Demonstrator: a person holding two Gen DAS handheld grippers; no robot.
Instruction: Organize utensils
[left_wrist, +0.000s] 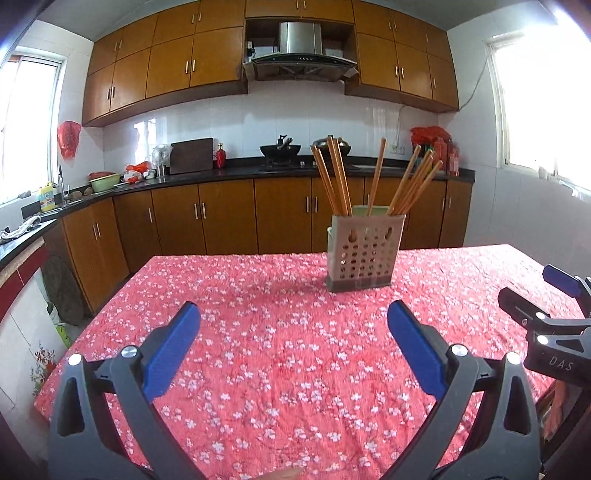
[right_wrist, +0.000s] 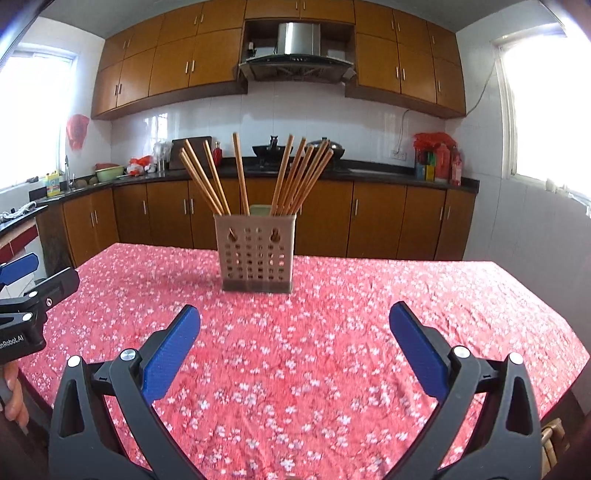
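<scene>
1. The left wrist view looks forward between its own spread fingers (left_wrist: 190, 321), low over the near edge of the table (left_wrist: 277, 369), facing the far counter (left_wrist: 240, 171).
2. The right wrist view sits likewise, further right, facing the same way.
3. Both share the table, the holder (left_wrist: 364, 254) at mid-distance, and the far cabinets (left_wrist: 207, 62).
4. Each catches the other gripper at its edge.
</scene>
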